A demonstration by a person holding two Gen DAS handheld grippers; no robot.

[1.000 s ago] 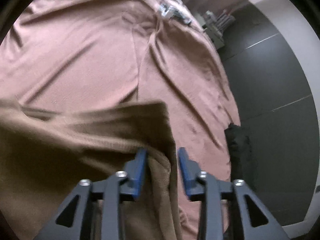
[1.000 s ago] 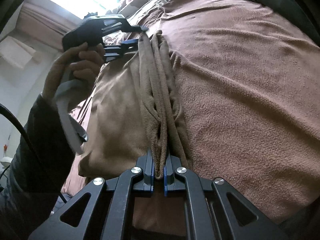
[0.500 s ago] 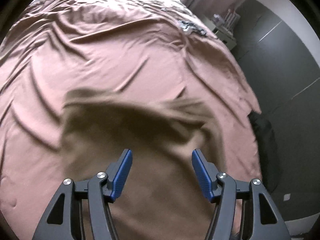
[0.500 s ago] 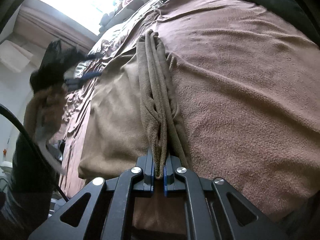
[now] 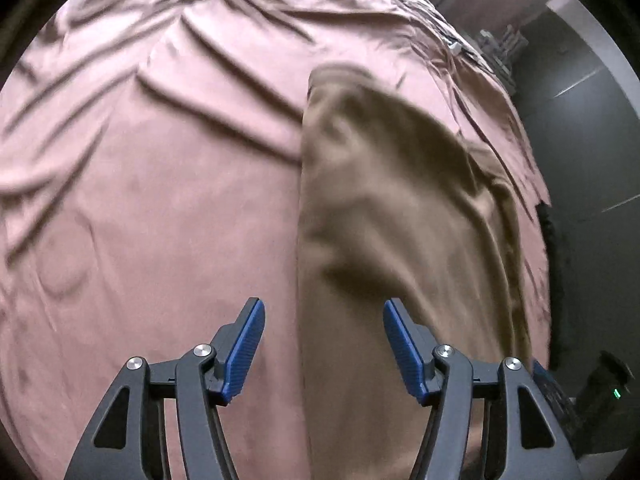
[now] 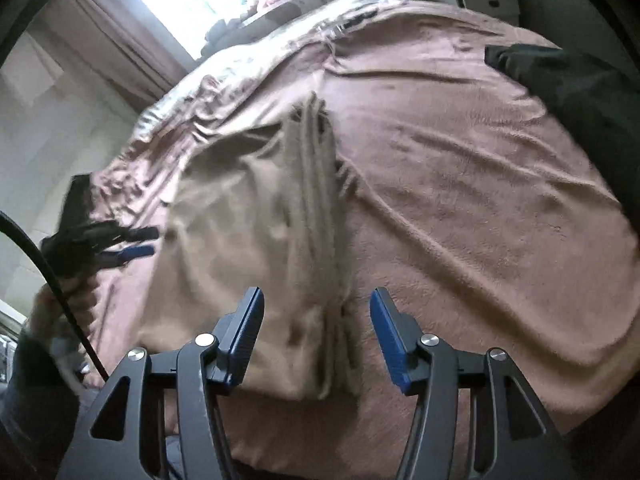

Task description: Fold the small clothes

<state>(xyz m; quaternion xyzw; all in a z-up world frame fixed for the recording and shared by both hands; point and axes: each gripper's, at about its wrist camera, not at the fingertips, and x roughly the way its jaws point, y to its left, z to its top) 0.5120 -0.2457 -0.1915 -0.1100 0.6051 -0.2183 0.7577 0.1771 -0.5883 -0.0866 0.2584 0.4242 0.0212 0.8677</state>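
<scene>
Both tongs wide open, holding nothing. Left tongs [image 5: 324,308] hanging above the bed cover [image 5: 160,168], with the straight left edge of the brown garment [image 5: 400,208] passing between the blue pads and running on toward 12 o'clock. Right tongs [image 6: 316,300] open just as wide, above a bunched ridge of pleats stretching from 6 to 12 o'clock along the right side of the same garment. Lying loose on the bed, held at neither end; fairly flat at 9 o'clock from the ridge, crumpled along the ridge itself.

Possible troubles from here, as a judgement only:

- Closing on the ridge as it lies: likely to pinch several layers at once and to drag the whole bundle, not 1 layer, giving a crooked fold.
- Reaching too deep: easy to catch the bed cover together with the garment, both soft and close in colour; lifting would then pull the cover and disturb the flat part.
- Lifting with only 1 of the 2 tongs: probably a sagging far end and new wrinkles.
- Blurred in both views, so hard to place the exact edge.

Dark cloth [image 6: 568,80] at 2 o'clock, well apart from the garment; little danger there.
</scene>
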